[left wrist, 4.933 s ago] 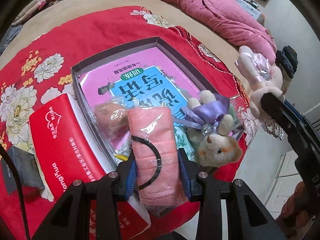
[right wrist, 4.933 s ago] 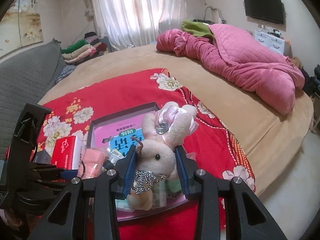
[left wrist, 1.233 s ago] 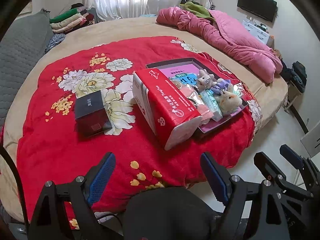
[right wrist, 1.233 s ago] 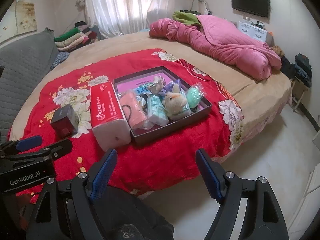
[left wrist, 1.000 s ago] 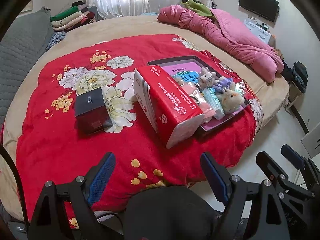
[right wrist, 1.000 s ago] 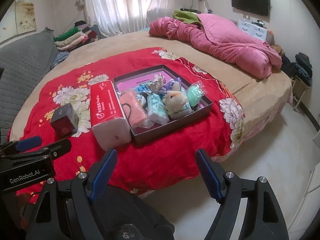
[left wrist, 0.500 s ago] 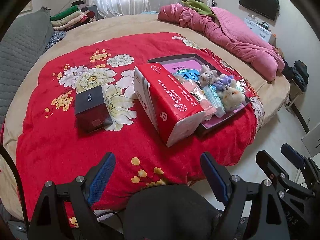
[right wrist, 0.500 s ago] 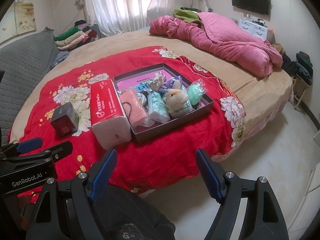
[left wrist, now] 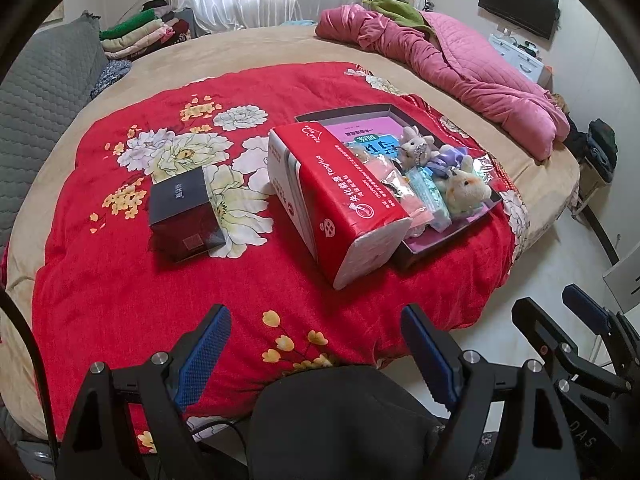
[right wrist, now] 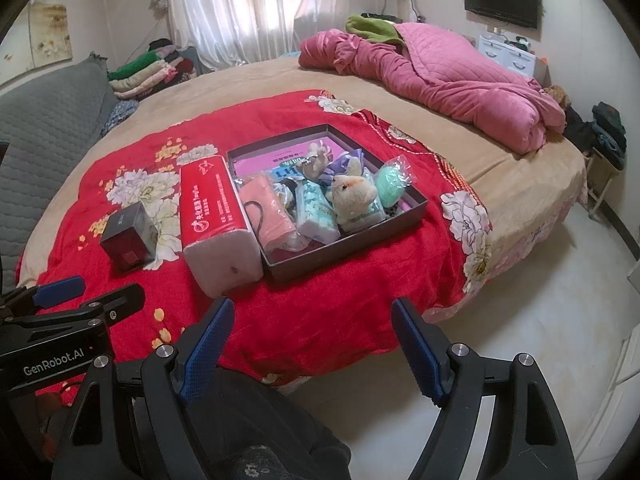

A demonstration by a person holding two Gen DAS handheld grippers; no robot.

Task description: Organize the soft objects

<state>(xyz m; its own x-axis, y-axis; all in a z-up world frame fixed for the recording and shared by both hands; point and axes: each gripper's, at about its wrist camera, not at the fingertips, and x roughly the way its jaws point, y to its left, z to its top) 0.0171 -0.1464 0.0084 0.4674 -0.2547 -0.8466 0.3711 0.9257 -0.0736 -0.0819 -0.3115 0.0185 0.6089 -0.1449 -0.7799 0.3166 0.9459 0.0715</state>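
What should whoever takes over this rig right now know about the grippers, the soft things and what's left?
Left gripper: open, empty, back from the bed.
Right gripper: open, empty.
In the dark tray: pink mask pack, teal tissue pack, two plush toys, green sponge.
Outside it on the red blanket: red tissue pack against the tray, dark box.
Left: possibly the tissue pack.

The right gripper (right wrist: 310,344) hangs at six o'clock with its jaws wide and nothing between them, clear of the red floral blanket (right wrist: 328,312). At the centre a dark shallow box (right wrist: 352,246) holds a plush bear (right wrist: 354,192), a pink packet (right wrist: 268,208) and a mint pouch (right wrist: 390,184). A red tissue pack (right wrist: 212,216) touches its nine o'clock side, a small dark cube box (right wrist: 128,236) farther toward nine.
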